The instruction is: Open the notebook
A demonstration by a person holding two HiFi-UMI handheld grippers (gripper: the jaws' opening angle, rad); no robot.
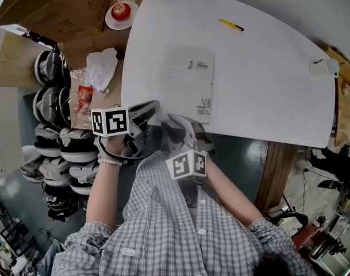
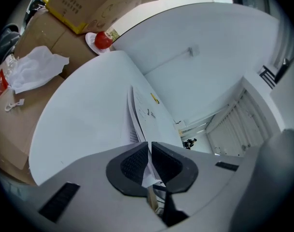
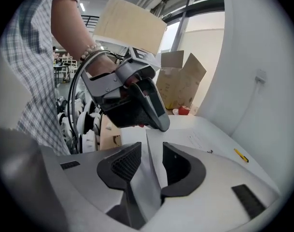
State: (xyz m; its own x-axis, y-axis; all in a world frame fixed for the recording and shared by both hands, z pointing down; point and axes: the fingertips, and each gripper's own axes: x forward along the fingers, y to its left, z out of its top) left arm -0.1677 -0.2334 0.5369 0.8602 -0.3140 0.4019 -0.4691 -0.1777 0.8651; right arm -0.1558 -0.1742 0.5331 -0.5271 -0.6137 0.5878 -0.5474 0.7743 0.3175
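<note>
Now the left gripper [image 2: 149, 153] is pinching its fingers [image 2: 133, 164] shut on the top sheet of the notebook [image 1: 189, 80], which is lying near the front of the white counter [image 1: 266, 62]. The right gripper [image 3: 151, 161] is holding its fingers [image 3: 122, 163] apart around that sheet, not squeezing. If pulled too fast, the thin sheet might be slipping out, bending or tearing.

White desk [image 1: 266, 79] with a white notebook [image 1: 189, 82] printed in faint grey-black, and a yellow pen [image 1: 231, 25] near the far edge. Beyond the left edge, a red apple [image 1: 120, 10] on a white plate [image 1: 110, 20], beside brown cardboard [image 1: 65, 10]. Grey-and-white checked shirt [image 1: 175, 234] (left gripper [image 2: 149, 151] and right gripper [image 3: 151, 153] pale grey, black pads [image 3: 123, 164]).
</note>
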